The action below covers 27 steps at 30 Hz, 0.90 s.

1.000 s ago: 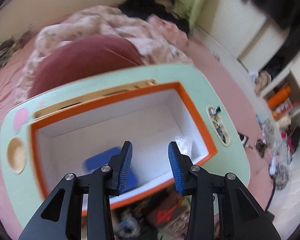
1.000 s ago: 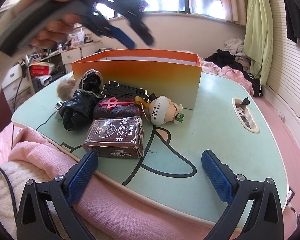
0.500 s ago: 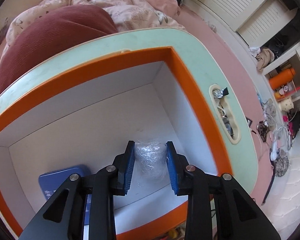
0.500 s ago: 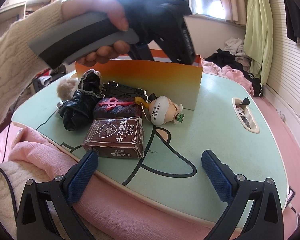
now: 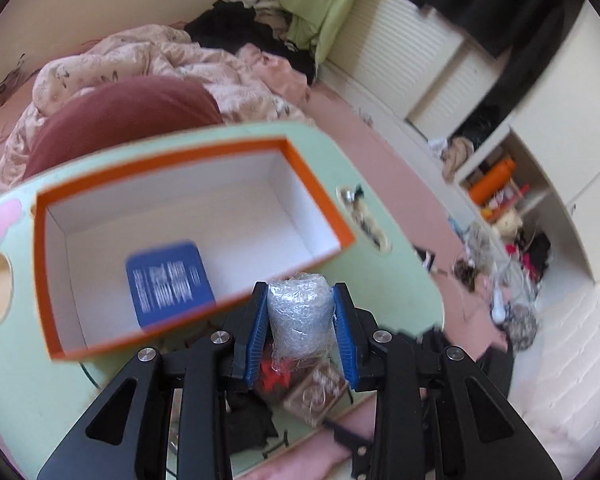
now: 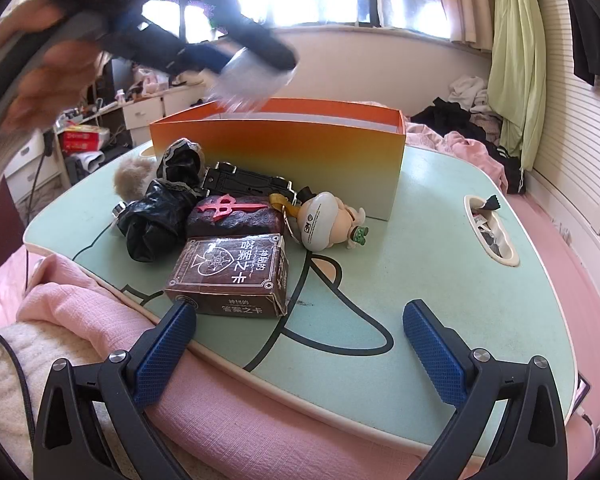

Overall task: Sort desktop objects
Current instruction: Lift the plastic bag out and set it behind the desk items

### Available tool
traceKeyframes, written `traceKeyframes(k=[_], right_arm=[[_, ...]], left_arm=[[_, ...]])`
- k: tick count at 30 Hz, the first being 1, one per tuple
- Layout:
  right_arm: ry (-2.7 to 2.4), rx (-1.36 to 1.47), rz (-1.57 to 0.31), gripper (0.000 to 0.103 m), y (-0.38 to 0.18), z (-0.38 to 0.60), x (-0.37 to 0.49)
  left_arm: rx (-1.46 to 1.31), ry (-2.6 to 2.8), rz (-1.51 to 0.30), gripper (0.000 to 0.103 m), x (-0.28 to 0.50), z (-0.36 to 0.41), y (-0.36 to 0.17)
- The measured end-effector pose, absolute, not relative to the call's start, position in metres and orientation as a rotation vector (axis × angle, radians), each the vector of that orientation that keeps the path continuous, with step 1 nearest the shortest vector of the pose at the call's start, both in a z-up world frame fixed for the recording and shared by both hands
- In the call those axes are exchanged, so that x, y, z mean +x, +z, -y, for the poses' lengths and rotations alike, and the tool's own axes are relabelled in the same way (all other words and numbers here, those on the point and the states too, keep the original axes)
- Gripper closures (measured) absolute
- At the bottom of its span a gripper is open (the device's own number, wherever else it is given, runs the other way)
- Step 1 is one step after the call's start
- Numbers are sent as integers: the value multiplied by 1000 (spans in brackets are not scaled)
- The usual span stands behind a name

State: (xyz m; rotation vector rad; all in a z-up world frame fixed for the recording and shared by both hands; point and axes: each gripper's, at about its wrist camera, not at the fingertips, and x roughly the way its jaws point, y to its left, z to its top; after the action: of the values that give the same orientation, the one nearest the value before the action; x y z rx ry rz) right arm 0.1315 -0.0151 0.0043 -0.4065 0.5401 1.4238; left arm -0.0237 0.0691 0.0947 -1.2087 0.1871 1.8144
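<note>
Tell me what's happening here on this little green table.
A person is sorting clutter with two handheld grippers. The left gripper has its jaws shut on a plastic-wrapped bundle, held above the near wall of the orange box, where a blue card box lies. The right gripper waits open near the brown card box.

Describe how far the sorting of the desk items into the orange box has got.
Done: a blue card pack lies inside the orange box. In hand: the left gripper clamps a plastic-wrapped bundle above the box's near edge. Left: the brown card box, toy figure, black bag and other bits wait on the desk; the right gripper is open, empty.
</note>
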Motion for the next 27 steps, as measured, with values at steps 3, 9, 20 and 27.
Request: traceKeyframes(k=[3, 9, 20, 27], right_arm=[[1423, -407, -540, 0, 4, 15, 132], [1422, -407, -539, 0, 4, 15, 131], [1417, -411, -538, 0, 4, 15, 132], [1417, -413, -541, 0, 5, 15, 132]], left_arm=[[-1177, 1857, -157, 43, -23, -68, 84], [-1055, 1994, -100, 42, 1, -33, 82], [-1022, 2272, -339, 14, 61, 53, 4], [-926, 2332, -360, 0, 54, 30, -5]])
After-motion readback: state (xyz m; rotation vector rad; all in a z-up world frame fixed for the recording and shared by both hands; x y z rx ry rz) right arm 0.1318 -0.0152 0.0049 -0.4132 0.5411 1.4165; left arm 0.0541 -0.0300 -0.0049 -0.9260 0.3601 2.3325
